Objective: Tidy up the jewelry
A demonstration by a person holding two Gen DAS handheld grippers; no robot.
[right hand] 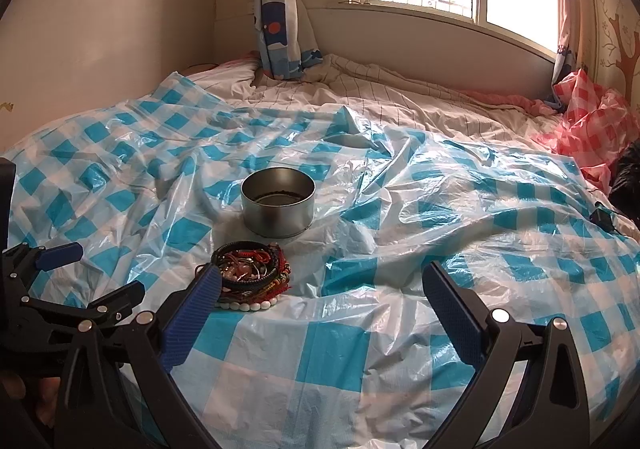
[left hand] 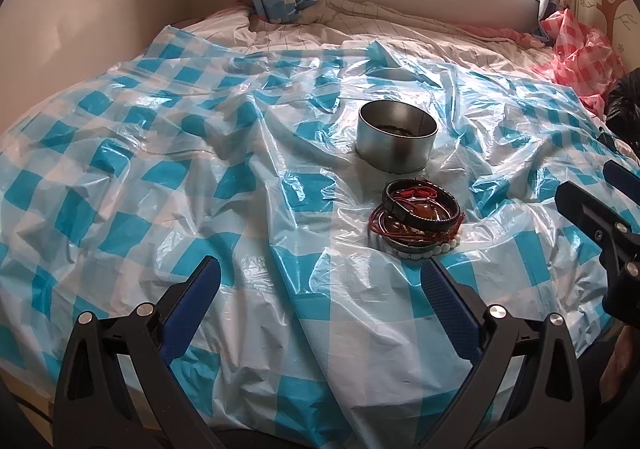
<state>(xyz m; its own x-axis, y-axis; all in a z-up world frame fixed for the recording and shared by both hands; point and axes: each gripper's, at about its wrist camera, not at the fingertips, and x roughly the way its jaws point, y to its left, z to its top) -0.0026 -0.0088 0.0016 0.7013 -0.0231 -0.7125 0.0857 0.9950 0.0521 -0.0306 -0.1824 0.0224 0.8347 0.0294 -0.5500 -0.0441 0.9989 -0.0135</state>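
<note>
A pile of bracelets, black, red and white-beaded, lies on the blue-and-white checked plastic sheet. Just behind it stands a round metal tin with something dark at its bottom. My left gripper is open and empty, in front and to the left of the pile. My right gripper is open and empty; its left finger hides the near left edge of the pile. The tin shows behind the pile there. Each gripper shows at the edge of the other's view.
The sheet covers a bed with a striped pale blanket behind it. A red-checked plastic bag and a dark object lie at the far right. A curtain hangs at the back wall under a window.
</note>
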